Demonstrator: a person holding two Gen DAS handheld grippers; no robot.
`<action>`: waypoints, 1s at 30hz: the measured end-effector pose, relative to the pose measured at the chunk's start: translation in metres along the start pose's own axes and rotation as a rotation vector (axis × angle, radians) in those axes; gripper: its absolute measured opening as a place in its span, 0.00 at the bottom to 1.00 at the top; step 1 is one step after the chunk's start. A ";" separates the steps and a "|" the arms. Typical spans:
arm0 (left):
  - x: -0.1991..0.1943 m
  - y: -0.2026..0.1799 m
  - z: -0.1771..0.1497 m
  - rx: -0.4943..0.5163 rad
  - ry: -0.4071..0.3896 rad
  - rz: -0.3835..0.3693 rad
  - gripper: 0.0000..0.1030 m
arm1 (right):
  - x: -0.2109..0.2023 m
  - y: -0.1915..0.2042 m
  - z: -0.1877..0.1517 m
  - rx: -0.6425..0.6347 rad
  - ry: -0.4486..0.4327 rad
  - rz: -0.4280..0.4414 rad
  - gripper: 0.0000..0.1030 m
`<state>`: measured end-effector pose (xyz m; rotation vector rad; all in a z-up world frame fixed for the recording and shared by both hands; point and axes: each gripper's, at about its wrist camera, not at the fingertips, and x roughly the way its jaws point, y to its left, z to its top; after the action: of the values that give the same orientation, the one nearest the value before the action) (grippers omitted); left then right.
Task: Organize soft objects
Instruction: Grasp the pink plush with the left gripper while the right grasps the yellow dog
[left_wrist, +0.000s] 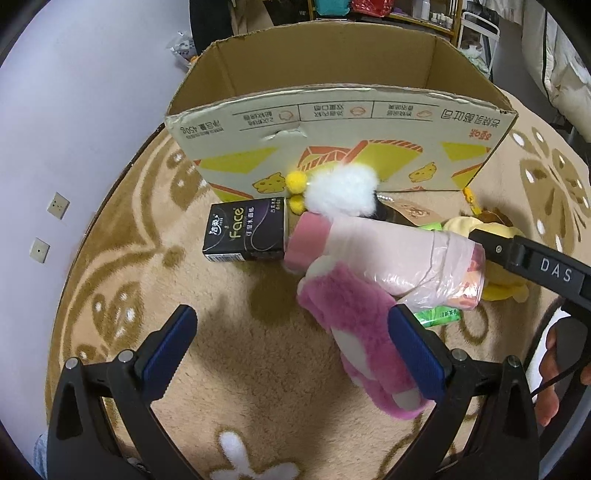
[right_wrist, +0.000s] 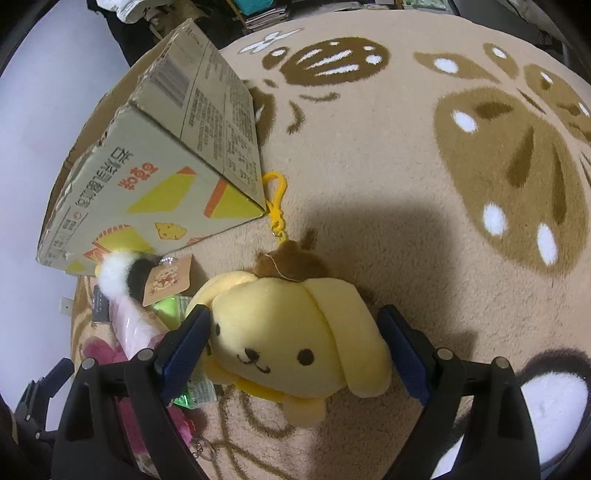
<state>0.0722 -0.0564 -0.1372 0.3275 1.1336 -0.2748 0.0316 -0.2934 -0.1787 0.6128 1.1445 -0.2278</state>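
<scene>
- Plush dog (right_wrist: 295, 332), yellow, lies on the rug (right_wrist: 406, 166) between my right gripper's (right_wrist: 295, 350) wide-open fingers, near the cardboard box (right_wrist: 155, 155).
- My left gripper (left_wrist: 291, 350) is spread wide beside the pink plush (left_wrist: 354, 325).

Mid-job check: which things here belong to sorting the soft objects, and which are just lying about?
Job: yellow dog plush, between the open right gripper; pink plush; white pompom toy; cardboard box, left gripper.
Lying about: black tissue pack, green packet, rug.
</scene>
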 end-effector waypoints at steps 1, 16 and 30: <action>0.001 -0.001 0.000 0.002 0.005 -0.005 0.99 | 0.000 0.001 0.000 -0.002 -0.003 -0.002 0.93; 0.015 -0.009 -0.001 0.023 0.070 -0.028 1.00 | 0.000 0.012 0.000 -0.057 -0.029 -0.004 0.94; 0.020 -0.018 -0.008 0.015 0.119 -0.027 1.00 | 0.009 0.014 -0.002 -0.053 -0.007 -0.007 0.94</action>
<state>0.0672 -0.0709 -0.1606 0.3452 1.2540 -0.2904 0.0407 -0.2794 -0.1826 0.5611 1.1427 -0.2043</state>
